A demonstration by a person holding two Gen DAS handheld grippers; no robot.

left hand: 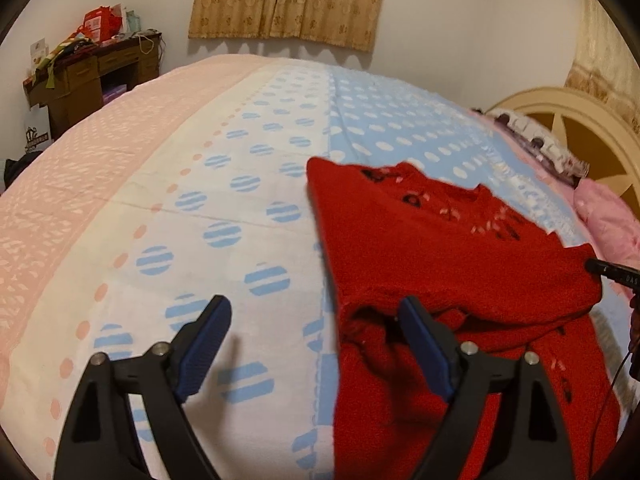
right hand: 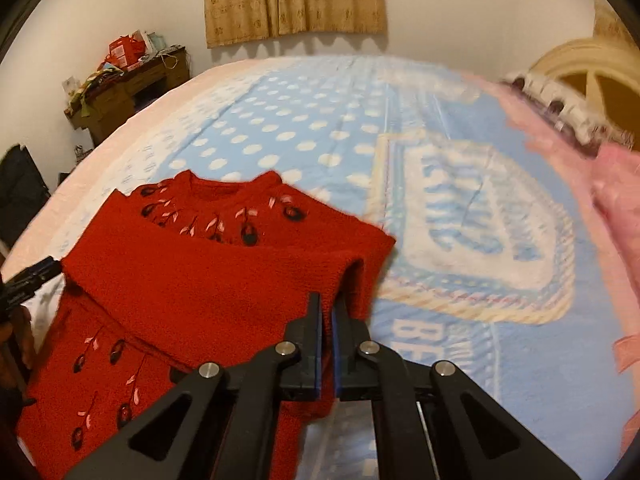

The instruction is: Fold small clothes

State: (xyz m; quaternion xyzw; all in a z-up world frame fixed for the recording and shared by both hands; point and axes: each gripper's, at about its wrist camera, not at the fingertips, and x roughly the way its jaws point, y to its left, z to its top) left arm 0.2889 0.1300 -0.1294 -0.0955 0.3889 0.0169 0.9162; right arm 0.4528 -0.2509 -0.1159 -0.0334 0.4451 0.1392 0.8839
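Red knit sweater, embroidered with dark buds and pink leaves: being folded on the bed, over the blue dotted part of the bedspread. In the right wrist view it is lying from 9 o'clock to centre, neckline toward 12 o'clock; in the left wrist view it is filling the 3 to 5 o'clock sector.

Step in hand, as judged: a fold across the body. One flap of the knit is being carried over the embroidered front, its rolled edge standing raised off the layer beneath rather than lying flat.

Right tongs: being held closed on the sweater, red knit being pinched between the blue pads at the fold's corner near 6 o'clock of that view. In the left wrist view only their dark tip is being seen, at 3 o'clock, against the fabric edge.

Left tongs: being held wide apart, nothing being gripped. One pad is being seen over bare bedspread at 7 o'clock, the other over the rumpled near edge of the sweater at 5 o'clock; whether that pad is touching the knit cannot be told.

Next move, as judged: the left tongs are being called on to close on the near edge, so that both corners are being drawn across level and the flap is being laid down square. The loose knit is likely to sag or bunch if one corner alone is being pulled.
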